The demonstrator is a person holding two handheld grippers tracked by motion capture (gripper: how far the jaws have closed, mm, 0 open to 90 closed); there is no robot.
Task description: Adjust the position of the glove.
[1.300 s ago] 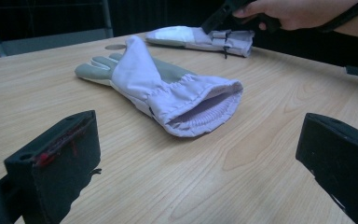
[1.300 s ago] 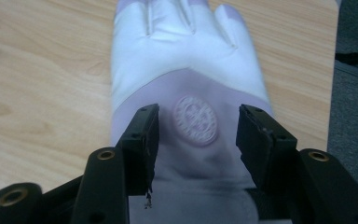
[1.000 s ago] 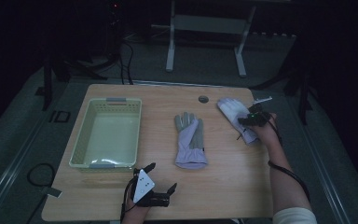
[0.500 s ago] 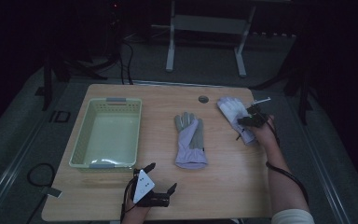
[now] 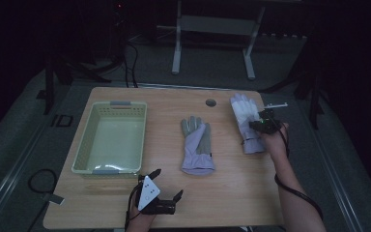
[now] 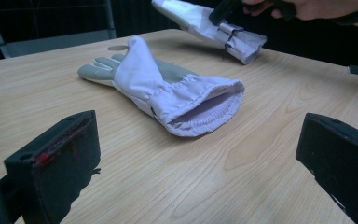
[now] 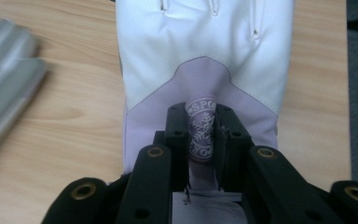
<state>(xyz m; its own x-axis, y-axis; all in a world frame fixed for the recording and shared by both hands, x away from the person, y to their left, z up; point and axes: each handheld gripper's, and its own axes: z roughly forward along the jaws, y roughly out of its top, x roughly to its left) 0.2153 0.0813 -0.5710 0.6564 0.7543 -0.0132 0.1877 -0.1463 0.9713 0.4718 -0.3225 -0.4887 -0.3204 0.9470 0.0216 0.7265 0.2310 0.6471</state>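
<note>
Pinching a fold of lilac fabric, the right hand-held gripper (image 7: 200, 135) is clenched on the far glove (image 5: 245, 121) at the counter's (image 5: 232, 193) right rear; a round snowflake logo patch sits between the jaws, white smooth panel beyond. Near glove (image 6: 168, 88) lies flat at counter centre, grey palm, lilac gathered elastic cuff gaping. Left hand-held gripper (image 5: 166, 186) rests at the front edge, blocky black jaws spread wide, grasping nothing. Pale green perforated-rim plastic basket (image 5: 84, 145) sits left. Counter: light wood grain.
</note>
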